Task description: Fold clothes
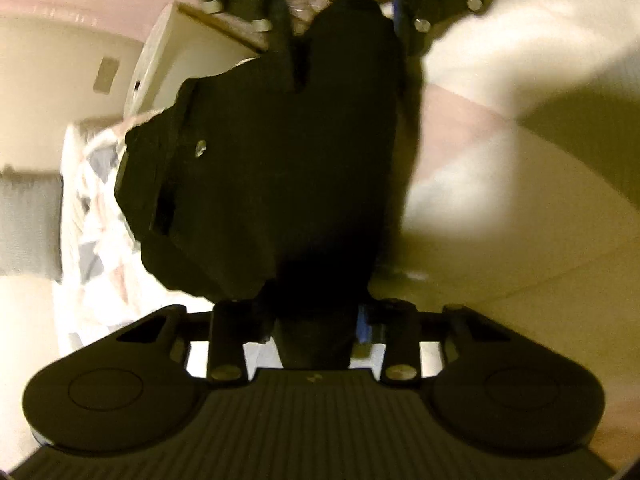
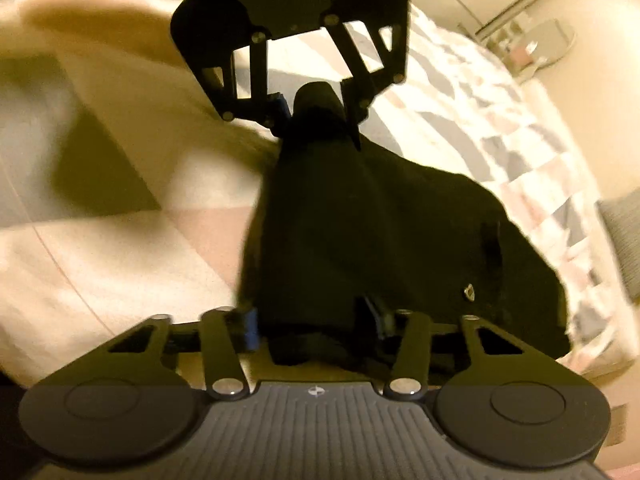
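Left gripper [image 1: 316, 320] is clamped on a black garment [image 1: 280, 168], w/ the cloth bunched between its fingers at the near edge of the left wrist view. Right gripper [image 2: 316, 324] is clamped on the same black garment [image 2: 380, 240], a fold of it pinched between the blue-padded fingers [image 2: 250, 326].

Containers: none that can be made out; a white cabinet or box shape [image 1: 188, 60] sits far left in the left view, contents not visible.

Left view shows the right gripper [image 1: 344, 32] from the other end, at the far top of frame, gripping the far end of the garment, so the cloth spans between the two grippers, lifted clear of the bed. A small silver snap or rivet [image 1: 200, 147] shows on the garment's left side. A patterned quilt [image 1: 100, 208] in pale pink, grey and white lies left, w/ a cream blanket [image 1: 520, 60] far right.

Right view shows the reverse: left gripper [image 2: 316, 108] at far centre, holding the garment's far end, w/ the garment's bulk sagging to the right over the quilt [image 2: 500, 128]. A small metal badge [image 2: 468, 292] is on the cloth near right. Cream blanket [image 2: 100, 80] fills the left. Both views are blurred.
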A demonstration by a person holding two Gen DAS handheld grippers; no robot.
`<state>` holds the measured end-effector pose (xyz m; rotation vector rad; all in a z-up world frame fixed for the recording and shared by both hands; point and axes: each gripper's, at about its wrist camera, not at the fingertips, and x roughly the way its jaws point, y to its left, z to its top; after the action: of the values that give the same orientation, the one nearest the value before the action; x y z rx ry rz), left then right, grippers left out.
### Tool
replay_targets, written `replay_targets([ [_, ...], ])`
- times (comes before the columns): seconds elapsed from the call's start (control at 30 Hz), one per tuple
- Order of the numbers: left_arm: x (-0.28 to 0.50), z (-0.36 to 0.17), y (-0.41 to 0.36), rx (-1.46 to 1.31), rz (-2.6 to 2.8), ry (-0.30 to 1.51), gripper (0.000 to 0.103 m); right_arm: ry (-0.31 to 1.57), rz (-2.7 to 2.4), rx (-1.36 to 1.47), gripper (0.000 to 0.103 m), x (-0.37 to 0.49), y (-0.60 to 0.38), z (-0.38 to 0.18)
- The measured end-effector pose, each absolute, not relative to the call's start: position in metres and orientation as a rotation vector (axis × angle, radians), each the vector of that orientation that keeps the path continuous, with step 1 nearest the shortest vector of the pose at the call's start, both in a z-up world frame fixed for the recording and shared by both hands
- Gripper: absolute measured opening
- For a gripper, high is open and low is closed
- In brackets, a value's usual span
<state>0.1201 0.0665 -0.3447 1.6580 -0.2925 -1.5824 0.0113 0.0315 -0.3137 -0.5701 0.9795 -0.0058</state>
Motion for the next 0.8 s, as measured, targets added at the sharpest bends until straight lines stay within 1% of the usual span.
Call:
replay_targets([
  [0.03,0.121,-0.334,0.061,1.63,-1.588,-0.226,0.028,0.983,0.006,-0.518,0.034,0.012,0.024,-0.304],
  [0.07,0.124,-0.32,0.055,1.587,-1.593,-0.146,0.026,0.986,0.016,-0.456,0.033,0.014,0.015,-0.293],
  [0.1,0.127,-0.305,0.047,1.539,-1.594,-0.065,0.024,0.982,0.022,-0.357,0.029,0.016,-0.002,-0.277],
  [0.17,0.137,-0.272,0.029,1.424,-1.587,0.094,0.022,0.97,0.044,-0.162,0.026,0.02,-0.037,-0.247],
  [0.23,0.147,-0.238,0.01,1.313,-1.571,0.193,0.021,0.947,0.063,0.018,0.024,0.021,-0.076,-0.222],
  [0.37,0.16,-0.187,-0.027,1.16,-1.54,0.283,0.021,0.895,0.103,0.263,0.022,0.027,-0.147,-0.183],
  [0.53,0.169,-0.147,-0.097,1.049,-1.516,0.329,0.021,0.835,0.132,0.44,0.02,0.034,-0.236,-0.155],
  [0.63,0.175,-0.138,-0.154,1.022,-1.491,0.369,0.021,0.817,0.146,0.511,0.02,0.042,-0.298,-0.152],
  [0.8,0.19,-0.147,-0.263,1.005,-1.431,0.491,0.021,0.848,0.169,0.597,0.019,0.06,-0.413,-0.17],
])
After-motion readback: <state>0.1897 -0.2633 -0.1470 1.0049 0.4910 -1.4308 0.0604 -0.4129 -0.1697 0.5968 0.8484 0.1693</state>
